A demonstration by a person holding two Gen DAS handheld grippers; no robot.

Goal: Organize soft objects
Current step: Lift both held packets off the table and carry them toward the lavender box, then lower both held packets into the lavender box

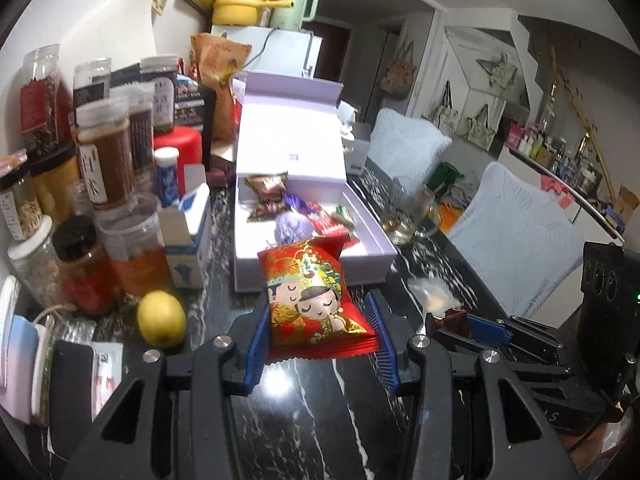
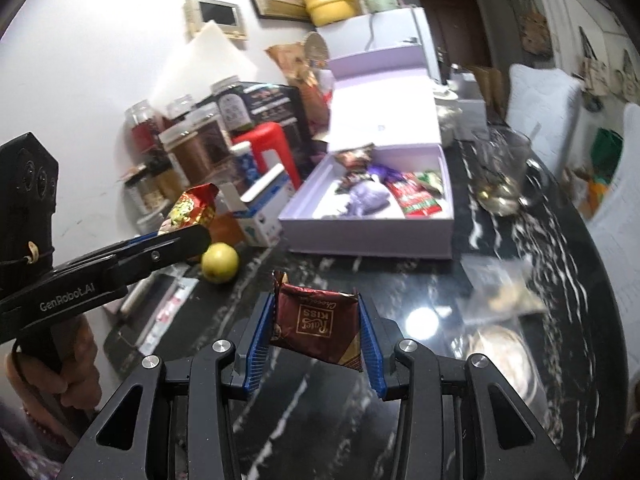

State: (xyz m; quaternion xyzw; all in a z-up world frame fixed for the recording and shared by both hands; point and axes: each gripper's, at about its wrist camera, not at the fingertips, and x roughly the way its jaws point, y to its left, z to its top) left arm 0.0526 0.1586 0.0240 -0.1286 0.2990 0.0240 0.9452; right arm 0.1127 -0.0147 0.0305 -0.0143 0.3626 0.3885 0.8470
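Observation:
My left gripper (image 1: 318, 328) is shut on a red and gold snack packet (image 1: 310, 292) with cartoon figures and holds it above the black marble counter, just in front of the open lilac box (image 1: 312, 268). The packet also shows in the right wrist view (image 2: 192, 210). My right gripper (image 2: 316, 338) is shut on a dark red chocolate packet (image 2: 316, 322), held above the counter to the right of the left gripper. The lilac box (image 2: 360, 236) holds several wrapped sweets and a purple pouch (image 2: 370, 200).
Jars and bottles (image 1: 104, 160) crowd the counter's left side, with a blue-white carton (image 1: 192, 236) and a yellow-green fruit (image 1: 161, 318). A glass mug (image 1: 408, 216) stands right of the box. Clear plastic bags (image 2: 504, 292) lie on the counter. Pale chairs (image 1: 516, 232) stand at the right.

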